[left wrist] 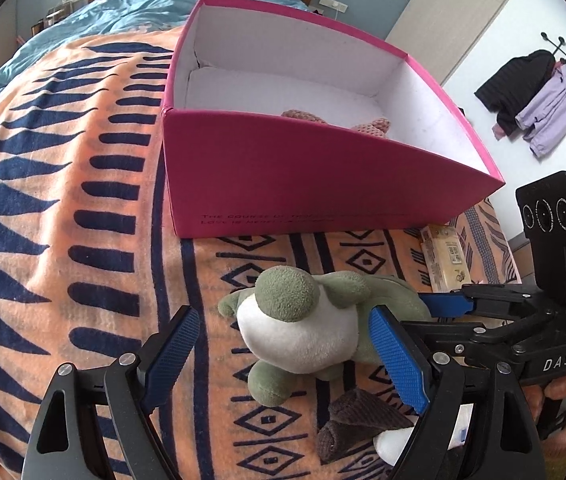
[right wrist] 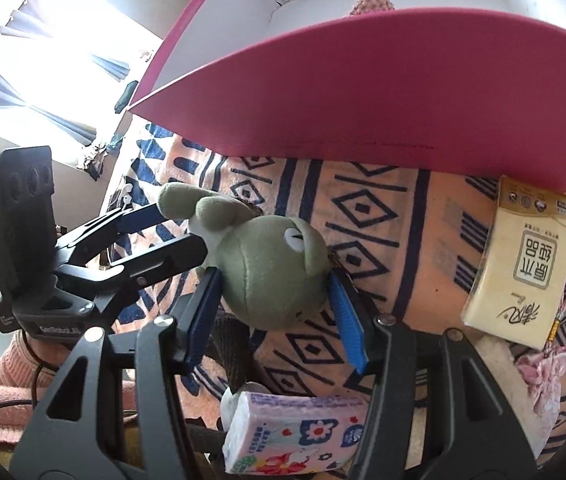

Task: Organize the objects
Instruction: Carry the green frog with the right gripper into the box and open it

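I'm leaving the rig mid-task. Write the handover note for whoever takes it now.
Left gripper: open, fingers on either side of the green plush, not closed on it.
Right gripper: fingers against both sides of the plush's head; firm grip not confirmed.
Plush lies on the blanket in front of the pink box.
Done: one pink knitted item is in the box.
Left: plush, beige tissue pack, floral tissue pack, brown cloth, pink tassel charm, all outside the box.

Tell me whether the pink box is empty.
No, a pink knitted item already lies inside the pink box, showing just above its near wall.
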### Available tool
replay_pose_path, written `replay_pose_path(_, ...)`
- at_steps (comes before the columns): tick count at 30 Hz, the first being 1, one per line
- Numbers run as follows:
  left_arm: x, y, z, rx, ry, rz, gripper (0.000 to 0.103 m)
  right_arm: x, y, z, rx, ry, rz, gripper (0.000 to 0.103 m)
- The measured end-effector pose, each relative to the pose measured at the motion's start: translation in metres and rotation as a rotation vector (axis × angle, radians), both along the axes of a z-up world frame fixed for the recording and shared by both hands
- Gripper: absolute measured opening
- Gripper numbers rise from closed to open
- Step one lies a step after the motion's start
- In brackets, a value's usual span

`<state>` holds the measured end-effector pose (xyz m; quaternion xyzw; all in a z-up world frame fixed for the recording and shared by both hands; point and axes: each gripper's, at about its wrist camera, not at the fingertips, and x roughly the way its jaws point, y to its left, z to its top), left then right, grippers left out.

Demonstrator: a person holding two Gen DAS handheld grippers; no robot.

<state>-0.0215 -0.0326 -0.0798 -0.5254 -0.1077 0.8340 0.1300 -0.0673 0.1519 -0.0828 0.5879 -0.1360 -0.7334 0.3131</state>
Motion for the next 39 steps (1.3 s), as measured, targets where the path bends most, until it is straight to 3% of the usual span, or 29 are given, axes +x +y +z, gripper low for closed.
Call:
replay_pose_path(1, -0.001, 0.0, -0.001, 0.007, -0.003, -0.004, 0.073, 0.002, 0.001, 0.001, -0.001, 0.0, 0.0, 0.057)
replay_pose_path(2, -0.004, 0.0, -0.004, 0.023, -0.02, -0.013, 0.069, 0.002, 0.001, 0.0, -0.003, 0.0, 0.001, 0.057)
replay_pose_path(12, -0.012, -0.002, -0.01, 0.11, -0.049, -0.015, 0.068, -0.001, 0.013, -0.001, -0.038, -0.012, -0.011, 0.051)
replay_pose_path(22, -0.01, 0.008, 0.002, 0.169, -0.031, -0.057, 0.068, -0.001, 0.023, 0.017, -0.027, 0.036, 0.006, 0.051)
replay_pose_path(39, -0.009, 0.011, 0.099, 0.163, 0.163, -0.098, 0.071, 0.006, 0.027, 0.107, -0.066, 0.222, 0.049, 0.051)
